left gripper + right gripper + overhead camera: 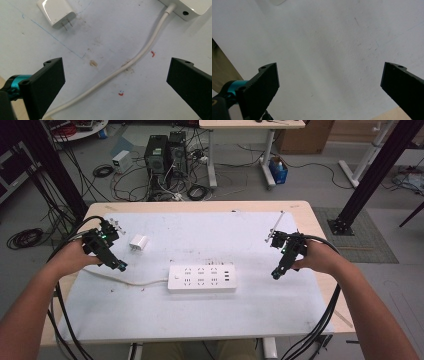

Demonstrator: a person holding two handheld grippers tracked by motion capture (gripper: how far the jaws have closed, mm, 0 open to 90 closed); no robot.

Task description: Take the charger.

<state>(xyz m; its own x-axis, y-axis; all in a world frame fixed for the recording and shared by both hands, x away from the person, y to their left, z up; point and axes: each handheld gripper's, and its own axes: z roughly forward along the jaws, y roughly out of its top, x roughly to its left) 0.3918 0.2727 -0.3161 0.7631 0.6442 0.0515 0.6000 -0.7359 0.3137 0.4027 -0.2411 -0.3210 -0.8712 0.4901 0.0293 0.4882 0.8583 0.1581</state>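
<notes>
Both jaws wide; left gripper (115, 82) straddles cable (140, 56) (untouched).

Left gripper (121, 266) and right gripper (274, 274): black bodies, each with two flat black slab jaws, a screw hole near each jaw tip. Teal anodised fitting at the jaw base. Green indicator lights on the bodies. Bundled black cables trail back. Forearms bare.
</notes>
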